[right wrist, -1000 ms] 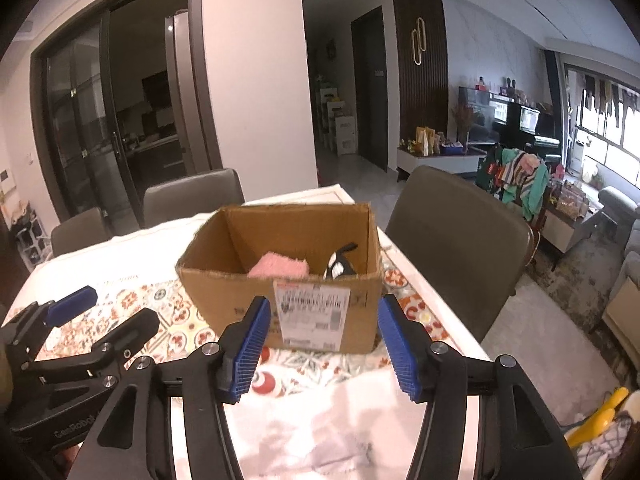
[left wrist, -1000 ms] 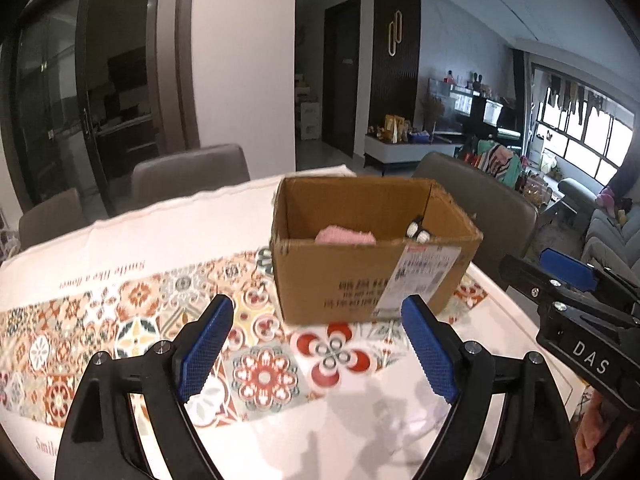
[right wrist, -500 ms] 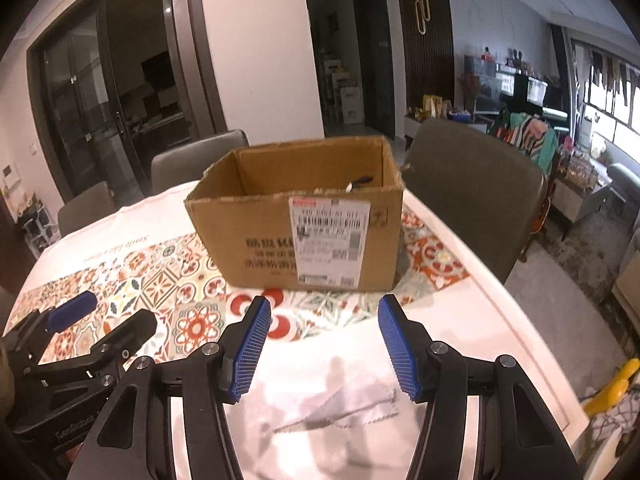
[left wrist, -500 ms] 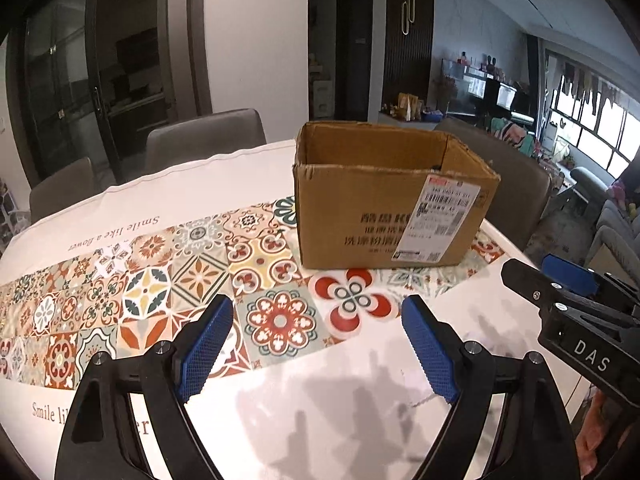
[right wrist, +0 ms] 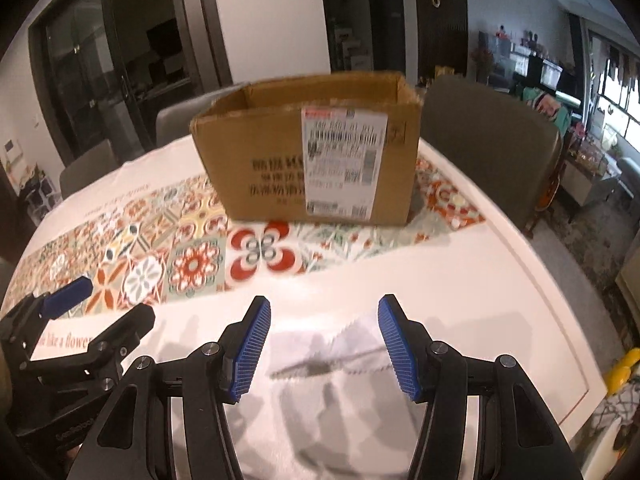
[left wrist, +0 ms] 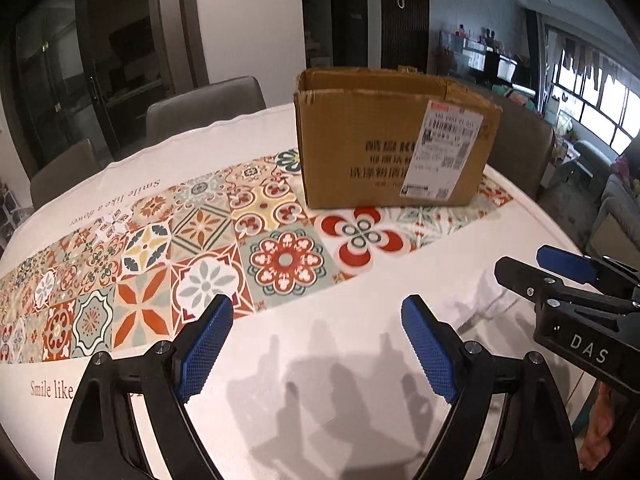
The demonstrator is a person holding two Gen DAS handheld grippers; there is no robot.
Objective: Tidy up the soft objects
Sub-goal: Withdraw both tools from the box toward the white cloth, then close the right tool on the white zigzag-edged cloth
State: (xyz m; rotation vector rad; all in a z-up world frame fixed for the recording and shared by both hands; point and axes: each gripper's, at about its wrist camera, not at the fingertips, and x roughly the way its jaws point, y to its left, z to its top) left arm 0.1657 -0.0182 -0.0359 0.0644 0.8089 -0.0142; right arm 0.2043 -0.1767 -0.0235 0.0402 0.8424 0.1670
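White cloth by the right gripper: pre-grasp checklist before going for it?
1. Right gripper open, empty: ok.
2. White cloth lies flat on the table, just ahead of and below the blue pads: ok.
3. Left gripper open, empty, off to the side of the cloth: ok.
4. Cardboard box upright, top open: ok.
5. Room left inside the box: cannot tell, interior hidden.
6. Right wrist view sharp enough to aim: not ok, motion blur.
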